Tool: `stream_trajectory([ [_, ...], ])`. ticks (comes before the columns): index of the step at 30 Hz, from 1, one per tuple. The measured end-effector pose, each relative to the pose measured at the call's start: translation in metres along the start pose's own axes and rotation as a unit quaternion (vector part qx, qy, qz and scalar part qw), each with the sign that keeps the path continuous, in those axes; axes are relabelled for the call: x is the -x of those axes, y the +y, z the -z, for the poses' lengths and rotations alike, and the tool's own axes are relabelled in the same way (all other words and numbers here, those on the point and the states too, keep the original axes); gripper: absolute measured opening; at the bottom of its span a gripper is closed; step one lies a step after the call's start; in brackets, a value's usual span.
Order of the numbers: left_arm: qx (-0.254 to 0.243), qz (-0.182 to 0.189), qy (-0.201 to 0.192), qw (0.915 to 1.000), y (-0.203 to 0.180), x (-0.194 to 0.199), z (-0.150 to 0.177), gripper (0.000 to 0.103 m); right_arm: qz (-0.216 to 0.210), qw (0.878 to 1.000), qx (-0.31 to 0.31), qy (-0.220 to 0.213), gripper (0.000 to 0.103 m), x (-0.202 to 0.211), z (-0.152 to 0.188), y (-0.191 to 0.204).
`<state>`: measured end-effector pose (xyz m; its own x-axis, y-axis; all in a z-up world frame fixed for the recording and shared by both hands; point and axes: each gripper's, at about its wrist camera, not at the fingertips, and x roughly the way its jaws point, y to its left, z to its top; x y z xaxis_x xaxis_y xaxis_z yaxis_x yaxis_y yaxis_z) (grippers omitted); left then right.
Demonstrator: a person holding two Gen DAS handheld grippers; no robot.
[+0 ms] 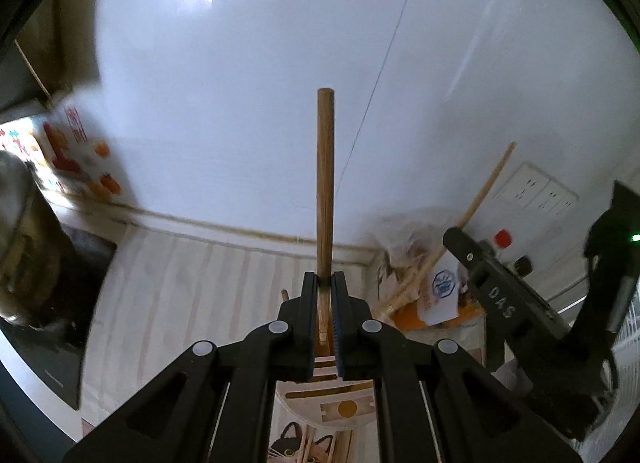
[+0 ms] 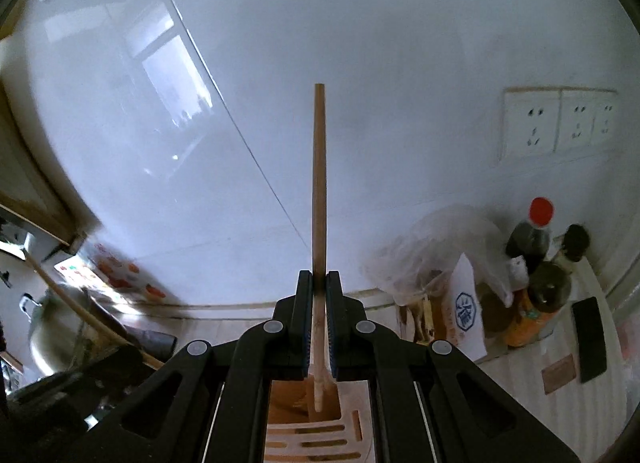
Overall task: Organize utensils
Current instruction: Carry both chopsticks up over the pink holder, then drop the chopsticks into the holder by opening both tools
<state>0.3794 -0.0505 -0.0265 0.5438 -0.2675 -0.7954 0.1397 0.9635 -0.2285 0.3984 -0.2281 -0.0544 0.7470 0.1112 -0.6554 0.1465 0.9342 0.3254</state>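
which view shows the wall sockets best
The right wrist view: the wall sockets appear as a whole row, sharp enough to see the pin holes. In the left wrist view the sockets are small, tilted and blurred near the right gripper.

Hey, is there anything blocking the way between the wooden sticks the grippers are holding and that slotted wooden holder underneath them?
Nothing visible. The left gripper is shut on a darker wooden stick, the right gripper on a paler wooden stick. The slotted holder lies right below, its slots uncovered.
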Motion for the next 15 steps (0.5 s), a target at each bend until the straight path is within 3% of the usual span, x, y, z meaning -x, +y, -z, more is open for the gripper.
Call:
stream_trajectory([
  [8, 0.003, 0.002, 0.043, 0.9991, 0.010, -0.038, 0.010, 0.005, -0.004, 0.999, 0.006, 0.034, 0.007, -0.031, 0.020, -0.006],
  [15, 0.003, 0.032, 0.043, 0.9986, 0.004, -0.017, 0.011, 0.012, -0.037, 0.995, 0.013, 0.091, 0.008, -0.036, 0.031, -0.007],
])
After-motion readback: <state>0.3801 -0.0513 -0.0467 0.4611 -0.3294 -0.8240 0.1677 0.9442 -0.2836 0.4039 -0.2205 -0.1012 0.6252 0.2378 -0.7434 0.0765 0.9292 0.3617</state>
